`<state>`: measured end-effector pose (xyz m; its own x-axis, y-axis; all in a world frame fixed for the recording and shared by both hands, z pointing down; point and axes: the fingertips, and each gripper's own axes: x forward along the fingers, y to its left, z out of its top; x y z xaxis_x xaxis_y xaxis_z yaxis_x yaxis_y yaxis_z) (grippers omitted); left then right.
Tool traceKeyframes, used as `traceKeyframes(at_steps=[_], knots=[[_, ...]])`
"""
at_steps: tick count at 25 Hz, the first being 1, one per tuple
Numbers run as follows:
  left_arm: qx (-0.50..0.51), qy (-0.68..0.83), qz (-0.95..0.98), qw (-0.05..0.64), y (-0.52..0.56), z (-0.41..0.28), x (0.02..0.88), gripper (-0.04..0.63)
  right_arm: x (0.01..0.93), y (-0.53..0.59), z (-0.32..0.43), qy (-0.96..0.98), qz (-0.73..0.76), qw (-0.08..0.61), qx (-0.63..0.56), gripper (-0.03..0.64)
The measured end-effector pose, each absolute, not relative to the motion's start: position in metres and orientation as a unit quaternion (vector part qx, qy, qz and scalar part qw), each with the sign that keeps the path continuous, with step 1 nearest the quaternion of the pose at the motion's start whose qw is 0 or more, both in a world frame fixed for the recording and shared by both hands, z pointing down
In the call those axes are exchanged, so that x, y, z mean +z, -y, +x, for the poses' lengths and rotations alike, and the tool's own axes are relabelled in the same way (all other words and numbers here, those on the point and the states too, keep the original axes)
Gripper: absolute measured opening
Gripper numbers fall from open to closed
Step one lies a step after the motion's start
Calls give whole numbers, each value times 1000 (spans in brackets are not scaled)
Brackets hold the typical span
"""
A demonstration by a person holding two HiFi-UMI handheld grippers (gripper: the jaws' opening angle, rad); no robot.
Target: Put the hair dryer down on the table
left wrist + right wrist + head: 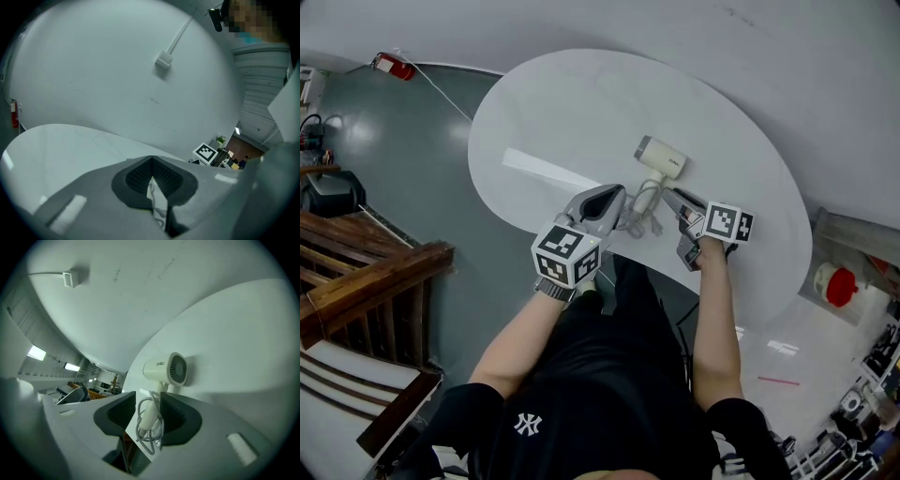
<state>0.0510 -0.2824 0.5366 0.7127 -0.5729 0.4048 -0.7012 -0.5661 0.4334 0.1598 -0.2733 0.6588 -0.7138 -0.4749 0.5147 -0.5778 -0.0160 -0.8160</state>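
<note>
Head view: hair dryer lies on the white table, toward its near right edge; cord bunched just nearer; left gripper and right gripper flank the cord, clear of the dryer body.

Left gripper view: tips together, empty I think; cord only shows thru the gap behind.

Right gripper view: jaws apart, released; handle sits btwn them, pads not pressing.

Dryer prob. light, rigid, smooth plastic; take it by the handle; cord floppy, may snag.
</note>
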Motion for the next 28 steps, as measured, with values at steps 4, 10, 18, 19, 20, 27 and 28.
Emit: traceKeyframes(at_steps=[4, 10, 18, 19, 20, 27, 28], knots=[[103, 356, 881, 293, 267, 43, 526, 0, 629, 263, 151, 724, 405, 39, 557, 98], [95, 350, 887, 285, 242, 30, 509, 0, 586, 244, 122, 757, 422, 31, 498, 23], [75, 344, 896, 270, 209, 7, 477, 0, 532, 215, 89, 781, 437, 11, 447, 23], [72, 343, 898, 267, 206, 4, 473, 0, 524, 213, 86, 785, 442, 13, 433, 23], [69, 342, 899, 265, 205, 2, 469, 0, 516, 210, 84, 791, 449, 16, 415, 23], [44, 341, 904, 252, 189, -14, 434, 0, 463, 191, 66, 823, 479, 41, 302, 23], [42, 340, 906, 248, 186, -16, 427, 0, 456, 188, 64, 824, 483, 45, 292, 23]])
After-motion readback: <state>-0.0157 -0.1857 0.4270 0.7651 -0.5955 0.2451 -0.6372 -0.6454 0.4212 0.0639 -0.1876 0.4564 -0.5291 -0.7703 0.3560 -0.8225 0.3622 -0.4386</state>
